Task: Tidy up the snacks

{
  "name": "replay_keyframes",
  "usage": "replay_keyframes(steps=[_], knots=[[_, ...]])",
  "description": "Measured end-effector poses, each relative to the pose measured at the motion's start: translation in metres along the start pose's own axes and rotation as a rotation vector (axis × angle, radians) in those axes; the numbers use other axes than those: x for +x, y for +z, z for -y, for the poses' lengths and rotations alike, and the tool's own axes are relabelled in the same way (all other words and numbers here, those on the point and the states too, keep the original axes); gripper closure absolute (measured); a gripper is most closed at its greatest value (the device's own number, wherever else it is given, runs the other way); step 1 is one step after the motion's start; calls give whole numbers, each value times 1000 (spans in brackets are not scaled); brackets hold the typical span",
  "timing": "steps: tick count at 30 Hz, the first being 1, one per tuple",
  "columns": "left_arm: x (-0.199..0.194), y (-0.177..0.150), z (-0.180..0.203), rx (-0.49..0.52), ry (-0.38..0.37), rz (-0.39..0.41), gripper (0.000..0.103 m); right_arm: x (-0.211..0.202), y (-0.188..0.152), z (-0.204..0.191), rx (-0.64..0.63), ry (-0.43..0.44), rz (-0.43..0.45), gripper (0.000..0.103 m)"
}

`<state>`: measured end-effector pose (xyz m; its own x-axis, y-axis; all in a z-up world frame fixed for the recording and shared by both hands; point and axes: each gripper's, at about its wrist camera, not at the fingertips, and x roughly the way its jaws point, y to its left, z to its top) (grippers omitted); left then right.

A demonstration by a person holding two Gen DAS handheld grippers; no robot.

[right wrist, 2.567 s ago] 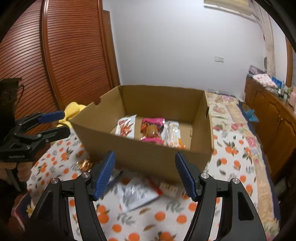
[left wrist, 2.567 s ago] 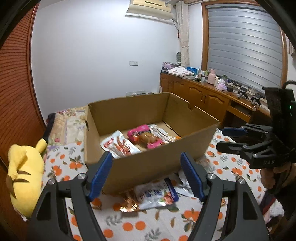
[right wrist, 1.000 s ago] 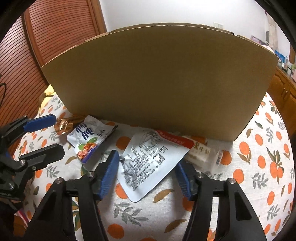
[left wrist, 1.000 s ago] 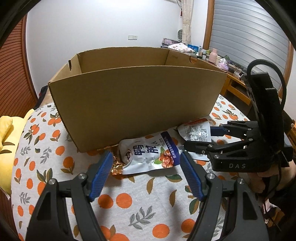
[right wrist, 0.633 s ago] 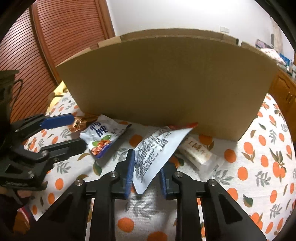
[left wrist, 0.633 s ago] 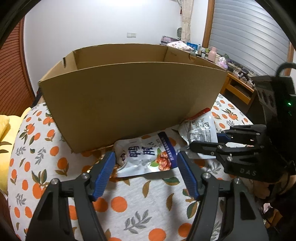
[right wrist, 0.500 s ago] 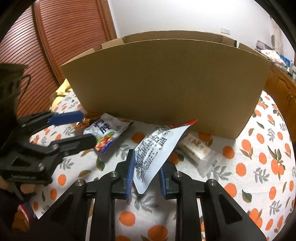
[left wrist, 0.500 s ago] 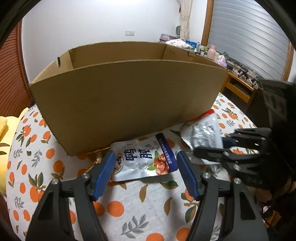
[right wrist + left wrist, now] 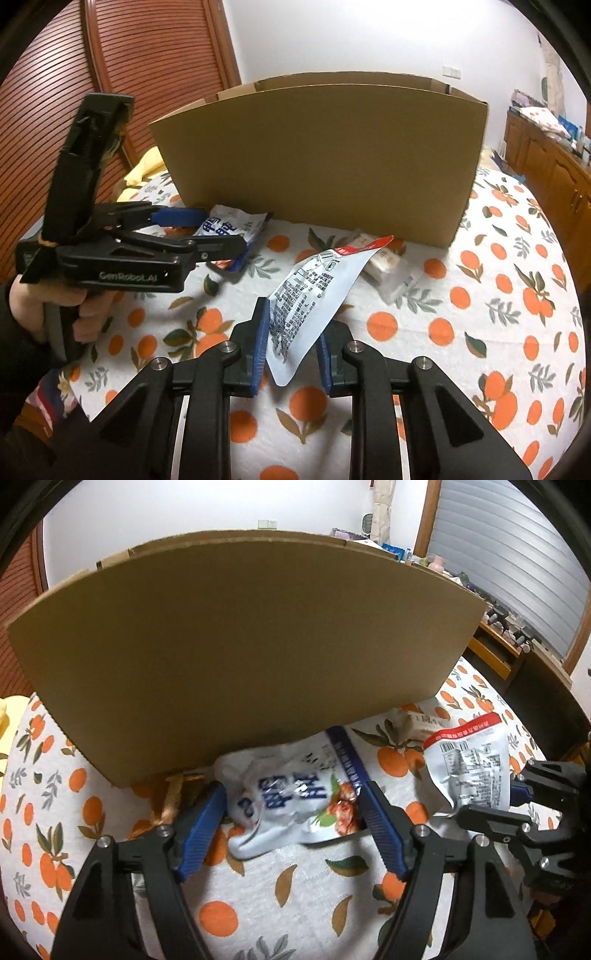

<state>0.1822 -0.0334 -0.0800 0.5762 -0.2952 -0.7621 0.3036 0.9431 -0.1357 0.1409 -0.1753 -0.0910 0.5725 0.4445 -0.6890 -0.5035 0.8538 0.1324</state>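
Orange-print cloth (image 9: 480,332): pinched packet (image 9: 314,291) tilted up-right.

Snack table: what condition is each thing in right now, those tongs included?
Left tongs: opening, astride the blue-and-white packet, which lies flat.
Right tongs: shut on the silver packet, lifted off the cloth.
Clear-wrapped bar: lying on the tablecloth.
Cardboard box: upright, top open.

Home bedroom: orange-print bedspread (image 9: 461,332), slatted wooden wardrobe doors (image 9: 140,48), wooden cabinets (image 9: 546,162), shuttered window (image 9: 509,542), wall socket (image 9: 452,72).
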Motion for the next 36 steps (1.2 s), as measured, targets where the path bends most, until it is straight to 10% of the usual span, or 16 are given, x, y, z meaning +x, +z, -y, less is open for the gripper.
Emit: replay_keyframes(steps=[16, 27, 36], knots=[[18, 7, 11, 42, 34, -12, 24, -4, -8, 2, -22, 12, 15, 82], [0, -5, 17, 42, -33, 39, 81, -5, -11, 2, -31, 17, 29, 82], [-23, -17, 19, 33, -40, 87, 81, -4, -11, 1, -30, 8, 27, 82]])
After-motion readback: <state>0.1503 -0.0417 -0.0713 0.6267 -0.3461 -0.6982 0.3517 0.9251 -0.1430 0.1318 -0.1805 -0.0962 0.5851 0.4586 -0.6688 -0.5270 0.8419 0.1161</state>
